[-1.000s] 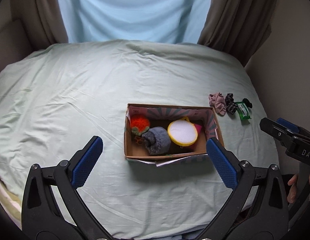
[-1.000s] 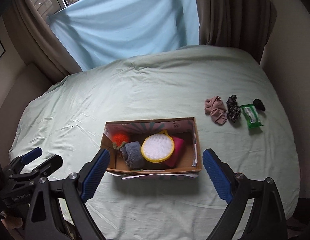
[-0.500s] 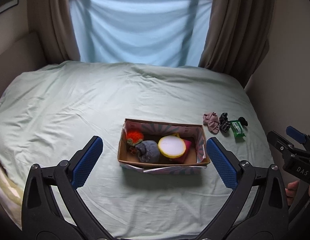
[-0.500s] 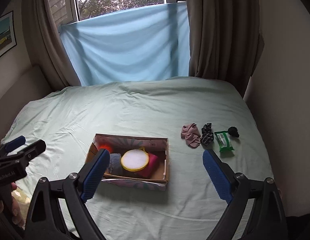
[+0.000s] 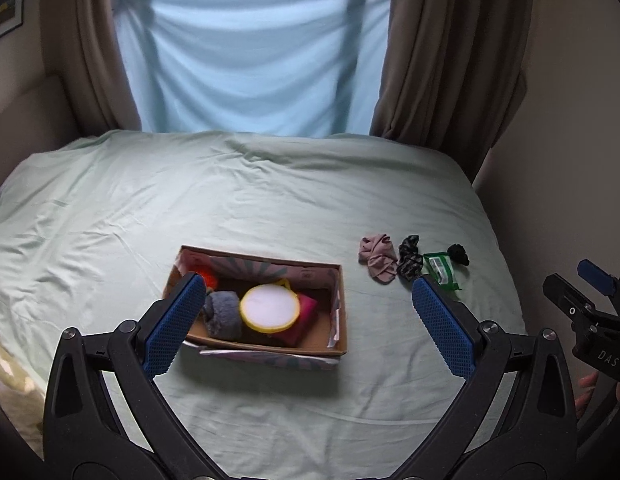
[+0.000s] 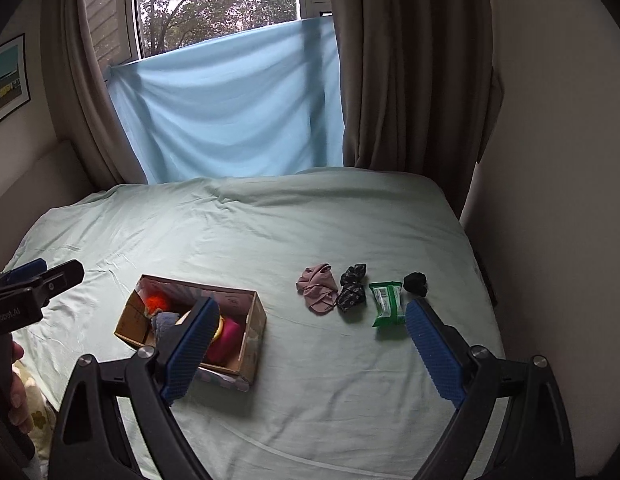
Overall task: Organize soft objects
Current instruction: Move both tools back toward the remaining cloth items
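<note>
While unheld, box [image 5: 338,312] perhaps between fingers [image 5: 442,328]

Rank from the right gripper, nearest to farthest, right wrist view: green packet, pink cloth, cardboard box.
Taken from the right gripper, measured off its right finger:
1. green packet, just beyond that fingertip, on the right.
2. pink cloth, farther left, mid-bed.
3. cardboard box, far left; the left finger overlaps it in the image.

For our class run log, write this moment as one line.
left tool: open, empty | right tool: open, empty | box: holds soft toys | bed: pink cloth, dark cloth, green packet, black item outside box
</note>
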Available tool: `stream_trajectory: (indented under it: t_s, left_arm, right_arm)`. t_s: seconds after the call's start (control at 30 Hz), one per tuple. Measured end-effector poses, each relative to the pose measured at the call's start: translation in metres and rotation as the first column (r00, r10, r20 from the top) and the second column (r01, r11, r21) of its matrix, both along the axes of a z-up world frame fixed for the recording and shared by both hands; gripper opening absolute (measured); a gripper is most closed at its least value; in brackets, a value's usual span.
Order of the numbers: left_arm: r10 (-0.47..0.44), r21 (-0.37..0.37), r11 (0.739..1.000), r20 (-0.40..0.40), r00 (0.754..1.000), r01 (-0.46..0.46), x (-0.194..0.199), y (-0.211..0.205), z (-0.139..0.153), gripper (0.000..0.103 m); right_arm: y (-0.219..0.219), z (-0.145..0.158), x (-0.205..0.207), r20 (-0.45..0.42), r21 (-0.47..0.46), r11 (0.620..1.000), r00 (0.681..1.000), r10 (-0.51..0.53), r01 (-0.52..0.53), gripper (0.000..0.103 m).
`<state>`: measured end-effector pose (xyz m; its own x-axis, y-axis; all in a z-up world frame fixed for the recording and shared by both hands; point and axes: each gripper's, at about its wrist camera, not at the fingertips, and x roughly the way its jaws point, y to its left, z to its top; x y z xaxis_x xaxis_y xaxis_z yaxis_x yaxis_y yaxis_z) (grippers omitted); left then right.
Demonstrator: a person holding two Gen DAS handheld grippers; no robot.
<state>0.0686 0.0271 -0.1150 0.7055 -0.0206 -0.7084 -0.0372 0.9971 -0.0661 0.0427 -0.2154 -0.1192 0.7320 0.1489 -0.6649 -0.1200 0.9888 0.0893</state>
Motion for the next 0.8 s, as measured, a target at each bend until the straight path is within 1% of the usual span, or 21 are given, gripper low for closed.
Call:
stream_trajectory:
  t_s: [0.13, 0.2, 0.33, 0.4, 0.5, 0.6, 0.8]
  left_arm:
    - [-0.014, -0.037, 0.999, -0.043, 0.999, 0.012, 0.028, -0.037, -0.019, 0.103]
    - [-0.024, -0.06, 0.998, -0.063, 0.998, 0.02, 0.044, -0.053, -0.03, 0.103]
    - [-0.033, -0.071, 0.997, -0.106, 0.994, 0.026, 0.082, -0.078, -0.054, 0.103]
    - [-0.044, -0.079, 0.996, -0.127, 0.991, 0.034, 0.104, -0.089, -0.069, 0.103]
    - [-0.074, -0.082, 0.995, -0.171, 0.983, 0.06, 0.141, -0.105, -0.096, 0.103]
    - [-0.108, -0.086, 0.992, -0.225, 0.968, 0.091, 0.179, -0.118, -0.128, 0.103]
    - [-0.154, -0.068, 0.988, -0.318, 0.935, 0.14, 0.242, -0.14, -0.195, 0.103]
  right_arm:
    - [-0.031, -0.009, 0.015, 0.024, 0.011, 1.0, 0.999, 0.024, -0.024, 0.093]
    - [-0.046, -0.018, 0.028, 0.001, 0.015, 1.0, 1.0, 0.023, -0.023, 0.093]
    - [-0.068, -0.034, 0.053, -0.017, 0.015, 1.0, 1.0, 0.0, 0.0, 0.093]
    - [-0.074, -0.046, 0.067, -0.042, 0.005, 1.0, 0.999, 0.0, 0.0, 0.093]
    - [-0.085, -0.066, 0.091, -0.08, 0.033, 0.999, 0.997, 0.017, -0.015, 0.093]
    - [-0.095, -0.089, 0.115, -0.12, 0.047, 0.999, 0.993, 0.003, 0.002, 0.093]
    - [-0.105, -0.146, 0.16, -0.216, 0.012, 0.999, 0.976, -0.04, 0.044, 0.093]
